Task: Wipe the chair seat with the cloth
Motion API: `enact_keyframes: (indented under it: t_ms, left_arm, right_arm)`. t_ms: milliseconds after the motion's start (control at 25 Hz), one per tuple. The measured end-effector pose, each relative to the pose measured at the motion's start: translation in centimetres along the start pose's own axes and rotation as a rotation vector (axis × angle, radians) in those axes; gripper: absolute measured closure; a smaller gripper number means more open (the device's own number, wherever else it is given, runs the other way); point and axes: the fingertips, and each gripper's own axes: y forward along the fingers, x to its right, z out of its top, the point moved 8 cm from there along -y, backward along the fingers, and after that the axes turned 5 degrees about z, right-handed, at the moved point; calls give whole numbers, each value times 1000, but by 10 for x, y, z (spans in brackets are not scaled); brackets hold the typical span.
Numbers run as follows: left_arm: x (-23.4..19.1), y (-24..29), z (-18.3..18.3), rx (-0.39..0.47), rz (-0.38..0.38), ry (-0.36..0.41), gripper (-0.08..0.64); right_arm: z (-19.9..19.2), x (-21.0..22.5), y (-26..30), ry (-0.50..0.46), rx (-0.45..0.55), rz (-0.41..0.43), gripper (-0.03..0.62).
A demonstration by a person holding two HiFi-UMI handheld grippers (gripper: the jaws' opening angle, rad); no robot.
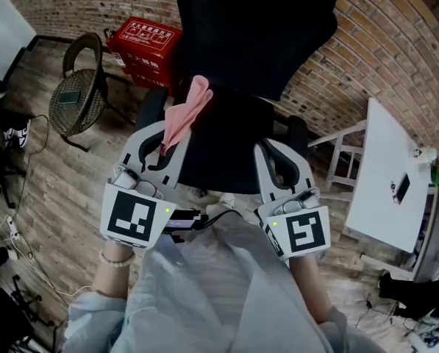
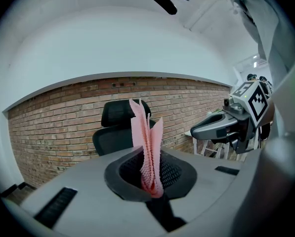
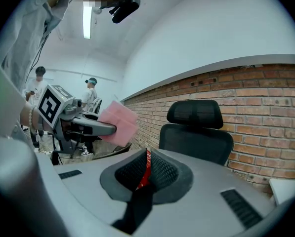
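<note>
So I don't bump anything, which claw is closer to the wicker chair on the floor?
Left. The left claw, holding the pink cloth, is just right of the wicker chair; the right claw is farther right, across the black office chair.

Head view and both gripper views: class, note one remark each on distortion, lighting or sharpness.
Head view: dim, the black chair nearly featureless, brick wall bowed. Left gripper view: strong fisheye, dark corners, pink cloth sharp up close. Right gripper view: same fisheye curve; ceiling light glares white.
</note>
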Motion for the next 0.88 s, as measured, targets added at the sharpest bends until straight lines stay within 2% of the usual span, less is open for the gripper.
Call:
enact_keyframes:
  t_ms: [880]
  left_arm:
    - [-1, 1, -5, -14, -12, -11, 531]
  right_arm:
    - [-3, -5, 7, -8, -17, 20, 539]
